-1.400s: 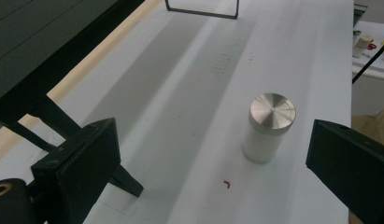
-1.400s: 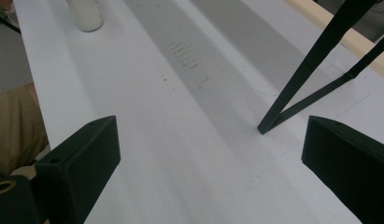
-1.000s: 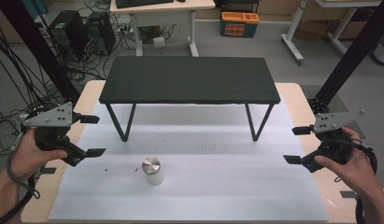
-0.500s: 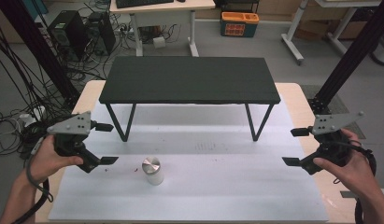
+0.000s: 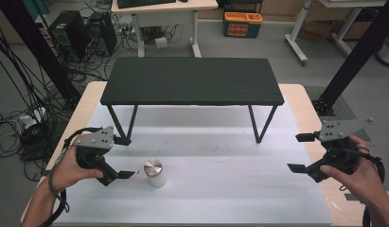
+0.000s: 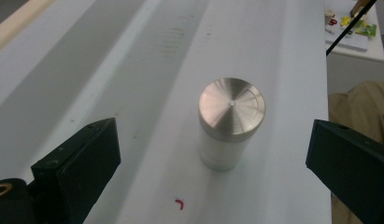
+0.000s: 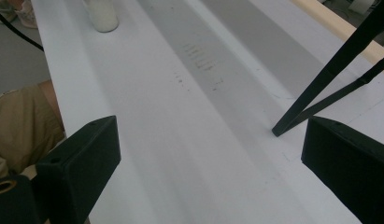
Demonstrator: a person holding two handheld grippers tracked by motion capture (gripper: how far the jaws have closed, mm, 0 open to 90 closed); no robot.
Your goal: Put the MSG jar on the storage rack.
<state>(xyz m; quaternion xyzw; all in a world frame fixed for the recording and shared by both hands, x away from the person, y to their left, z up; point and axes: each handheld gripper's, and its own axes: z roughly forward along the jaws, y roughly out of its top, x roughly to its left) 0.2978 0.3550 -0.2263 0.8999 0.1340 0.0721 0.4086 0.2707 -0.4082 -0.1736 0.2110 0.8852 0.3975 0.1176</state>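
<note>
A small white jar with a brushed metal lid [image 5: 154, 172] stands upright on the white mat, front left of centre. My left gripper [image 5: 128, 157] is open just left of it, jaws pointing at it. In the left gripper view the jar [image 6: 231, 123] stands a short way ahead, between the lines of the two spread jaws and touching neither. My right gripper [image 5: 295, 152] is open at the right edge of the mat, holding nothing. In the right gripper view the jar [image 7: 102, 14] is far off at the top left.
A low black table [image 5: 192, 80] on thin angled legs stands across the back of the white mat [image 5: 220, 198]; one leg [image 7: 330, 79] reaches the mat ahead of the right gripper. A tiny red mark [image 6: 180, 203] lies before the jar.
My left gripper has moved right and slightly forward, from the table's left edge to just beside the jar. The right gripper has barely shifted. The jar has not moved.
</note>
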